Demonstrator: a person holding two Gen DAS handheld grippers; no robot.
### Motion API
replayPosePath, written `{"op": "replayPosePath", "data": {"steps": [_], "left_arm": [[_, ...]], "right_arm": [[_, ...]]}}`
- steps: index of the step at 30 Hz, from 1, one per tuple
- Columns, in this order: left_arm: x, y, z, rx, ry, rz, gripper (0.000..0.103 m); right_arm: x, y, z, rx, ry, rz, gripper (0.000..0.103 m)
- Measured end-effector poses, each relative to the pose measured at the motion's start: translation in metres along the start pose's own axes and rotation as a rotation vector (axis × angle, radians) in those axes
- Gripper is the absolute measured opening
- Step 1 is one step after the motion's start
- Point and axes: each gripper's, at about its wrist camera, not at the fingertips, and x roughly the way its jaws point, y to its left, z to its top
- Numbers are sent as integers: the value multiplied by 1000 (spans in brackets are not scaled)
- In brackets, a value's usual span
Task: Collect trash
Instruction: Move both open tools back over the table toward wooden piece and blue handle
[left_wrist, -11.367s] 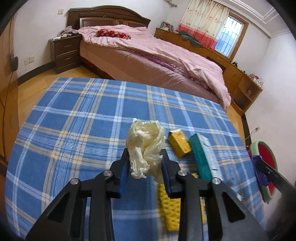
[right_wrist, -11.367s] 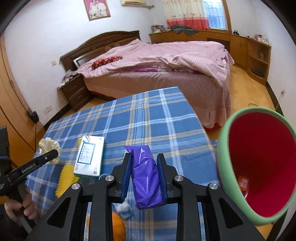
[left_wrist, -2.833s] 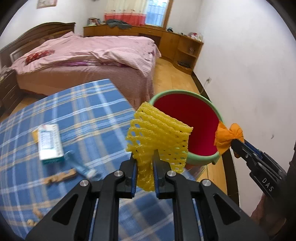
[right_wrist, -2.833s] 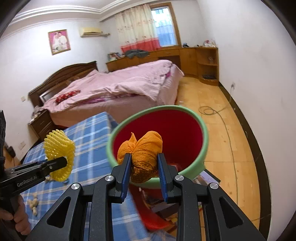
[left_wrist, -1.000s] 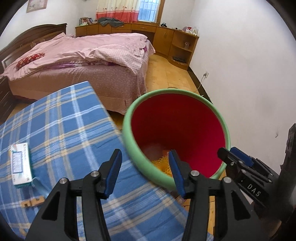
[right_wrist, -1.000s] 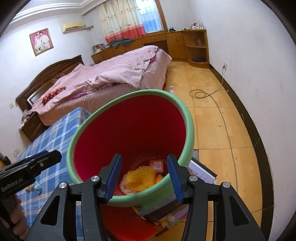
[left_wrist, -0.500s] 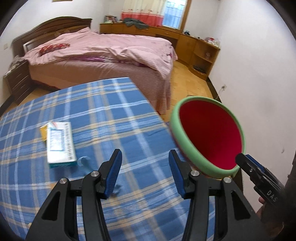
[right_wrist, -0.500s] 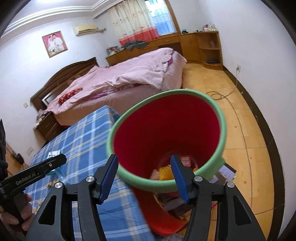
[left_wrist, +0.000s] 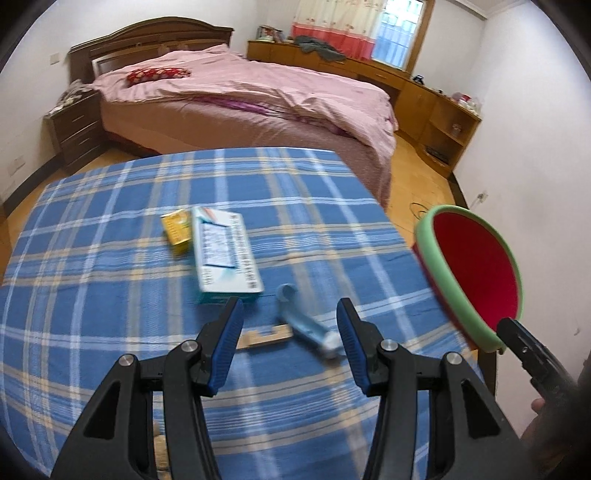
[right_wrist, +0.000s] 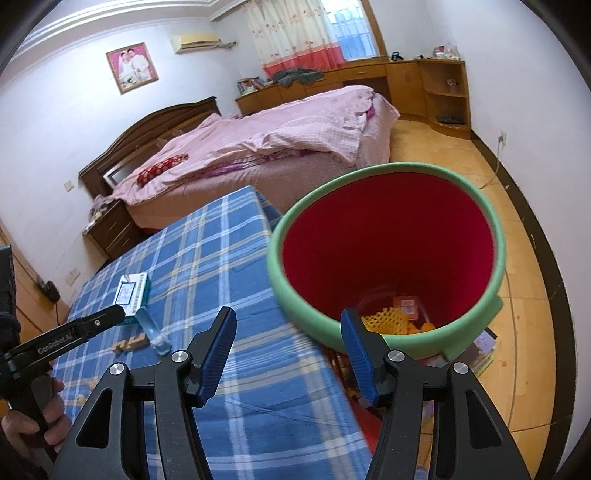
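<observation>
Between drops, reaching for the next piece. Left tool (left_wrist: 290, 321) spread wide and empty above the blue plaid-covered bench (left_wrist: 110, 258), aimed at the pale blue plastic tube (left_wrist: 306, 326) lying just beside a small notched wooden piece (left_wrist: 264, 338). Beyond these, a white-and-teal flat carton (left_wrist: 225, 254) touching a small yellow box (left_wrist: 177, 230). Right tool (right_wrist: 288, 345) likewise agape, empty, near the green-rimmed red bin (right_wrist: 476, 321) holding yellow mesh and orange scraps. Next, probably: lower, straddle the tube, close.

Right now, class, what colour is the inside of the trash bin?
Red inside the trash bin, with a green rim; clearest in the right wrist view.
</observation>
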Motion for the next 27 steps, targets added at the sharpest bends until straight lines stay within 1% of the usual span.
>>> {"op": "replayPosePath", "data": {"steps": [5, 13, 18, 20, 21, 23, 27], "left_arm": [[5, 21, -4, -19, 18, 42, 52], [18, 63, -10, -104, 58, 126, 52], [23, 82, -14, -138, 80, 200, 52], [24, 86, -17, -135, 96, 231, 52], [26, 87, -18, -135, 106, 234, 52], [24, 86, -21, -121, 101, 237, 53], [20, 77, -28, -85, 108, 213, 52]], "right_arm": [[5, 11, -4, -18, 16, 14, 60], [12, 21, -11, -32, 41, 24, 60], [15, 26, -13, -39, 50, 30, 60], [15, 27, -14, -43, 52, 32, 60], [15, 28, -14, -43, 52, 33, 60], [14, 28, -15, -44, 50, 36, 60], [12, 29, -16, -42, 48, 40, 60]]}}
